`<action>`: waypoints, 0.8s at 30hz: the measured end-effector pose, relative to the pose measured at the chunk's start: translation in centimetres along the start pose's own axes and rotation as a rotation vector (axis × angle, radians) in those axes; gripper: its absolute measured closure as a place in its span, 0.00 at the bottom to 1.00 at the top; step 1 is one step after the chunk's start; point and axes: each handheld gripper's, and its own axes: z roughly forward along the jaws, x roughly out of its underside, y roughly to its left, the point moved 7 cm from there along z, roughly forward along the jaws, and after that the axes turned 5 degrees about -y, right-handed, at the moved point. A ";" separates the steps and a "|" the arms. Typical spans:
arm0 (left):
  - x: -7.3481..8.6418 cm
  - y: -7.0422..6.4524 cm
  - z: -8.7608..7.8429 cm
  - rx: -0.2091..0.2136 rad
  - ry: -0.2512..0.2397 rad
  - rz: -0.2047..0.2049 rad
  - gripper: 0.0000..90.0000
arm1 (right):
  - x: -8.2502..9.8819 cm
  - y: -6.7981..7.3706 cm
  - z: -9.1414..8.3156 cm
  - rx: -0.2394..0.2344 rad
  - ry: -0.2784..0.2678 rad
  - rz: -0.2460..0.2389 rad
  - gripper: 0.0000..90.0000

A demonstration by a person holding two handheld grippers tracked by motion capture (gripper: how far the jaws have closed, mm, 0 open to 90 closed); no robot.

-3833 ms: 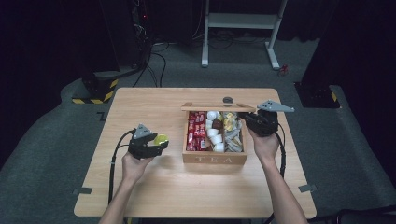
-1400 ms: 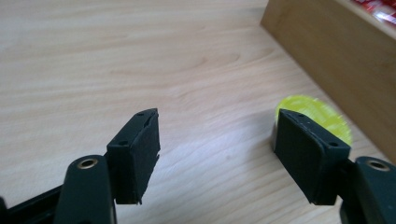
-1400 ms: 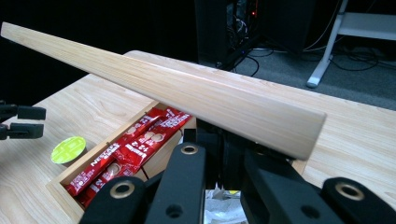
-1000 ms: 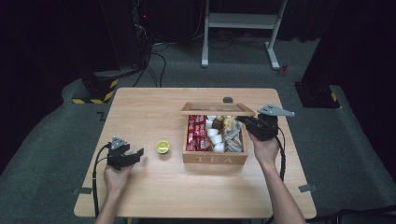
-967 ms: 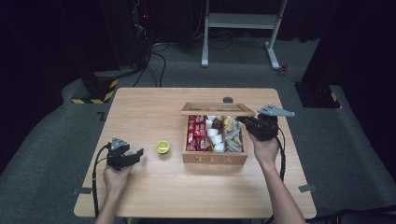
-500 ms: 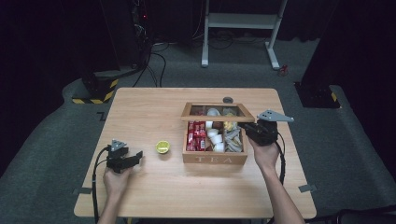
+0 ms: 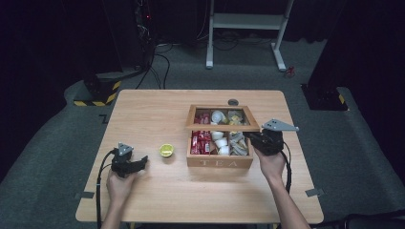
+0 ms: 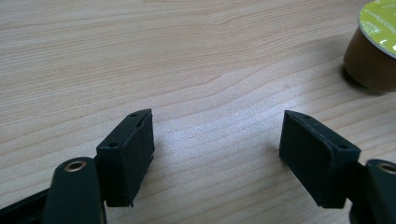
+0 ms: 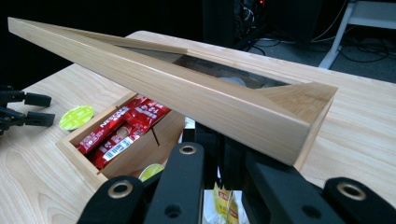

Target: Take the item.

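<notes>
A wooden tea box (image 7: 219, 162) stands right of the table's middle, with red sachets (image 9: 121, 130) and white cups (image 7: 220, 142) inside. Its glass-paned lid (image 7: 222, 127) hangs half lowered over the rear compartments. My right gripper (image 7: 250, 138) is shut, its jaws together just under the lid's (image 9: 187, 95) front right corner. A brown capsule with a yellow-green top (image 7: 166, 150) sits on the table left of the box. My left gripper (image 7: 141, 163) lies low at the front left, short of the capsule (image 8: 373, 51). Its jaws have just been opening, with bare wood between them (image 8: 217, 154).
A small dark round object (image 7: 233, 102) lies on the table (image 7: 143, 109) behind the box. The table's front edge runs close under both forearms. Cables, a yellow-black striped base (image 7: 98, 93) and a white stand (image 7: 243, 28) are on the floor beyond.
The left gripper set the capsule down, drew back to the front left and spread its jaws. The lid has swung down from near upright to half lowered, the right gripper sinking with it.
</notes>
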 end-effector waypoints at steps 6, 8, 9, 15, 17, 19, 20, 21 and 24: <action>0.0 0.0 0.0 0.003 0.002 0.005 0.30 | 0.6 0.1 -0.1 -0.003 0.005 0.003 0.98; 0.0 0.0 0.0 0.003 0.002 0.005 0.30 | 0.6 0.1 -0.1 -0.004 0.005 0.003 0.98; 0.0 0.0 0.0 0.003 0.002 0.005 0.30 | 0.8 0.1 -0.1 -0.005 0.005 0.004 0.98; 0.0 0.0 0.0 0.004 0.003 0.006 0.30 | 1.2 0.0 -0.3 -0.006 0.005 0.009 0.98; 0.0 0.0 0.0 0.004 0.003 0.004 0.30 | 1.4 -0.1 -0.4 -0.001 0.008 0.010 0.98; 0.0 0.0 0.0 0.003 0.002 0.004 0.30 | 1.7 -0.1 -0.4 0.000 0.017 0.002 0.98; 0.0 0.0 0.0 0.003 0.002 0.004 0.30 | 1.8 0.0 -0.5 0.004 0.021 0.001 0.98; 0.0 0.0 0.0 0.003 0.002 0.004 0.30 | 1.8 0.0 -0.5 0.004 0.021 0.001 0.98; 0.0 0.0 0.0 0.003 0.002 0.005 0.30 | 2.1 0.0 -0.5 0.002 0.020 0.002 0.98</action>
